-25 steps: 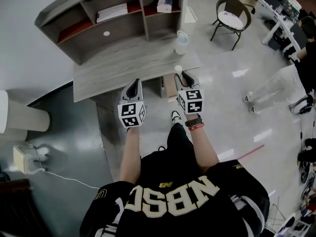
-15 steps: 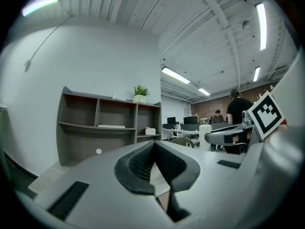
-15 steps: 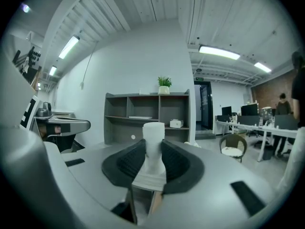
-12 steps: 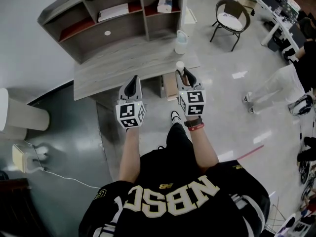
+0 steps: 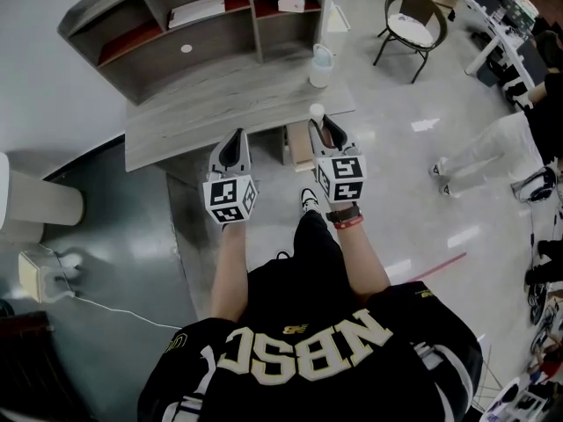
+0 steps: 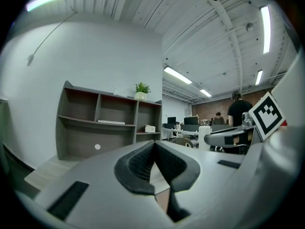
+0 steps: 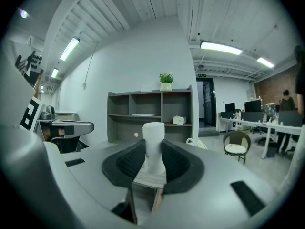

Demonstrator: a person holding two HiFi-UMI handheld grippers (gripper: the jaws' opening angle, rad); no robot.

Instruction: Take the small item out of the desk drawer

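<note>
right gripper [image 7: 153, 156]: jaws clamped on small white cup-shaped item [image 7: 153, 133], by front edge of desk [image 5: 202, 104] | left gripper [image 6: 154, 150]: jaws closed together, empty

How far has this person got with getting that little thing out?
Done: the small white item is out, clamped between the jaws of the right gripper, near the front edge of the desk. In hand: holding it there; the left gripper is shut and empty. Left: probably setting it down and closing what looks like an open drawer below.

grey shelf unit [image 5: 211, 38] against white wall [image 5: 44, 77], glossy floor [image 5: 413, 174], chair [image 5: 412, 26]
</note>
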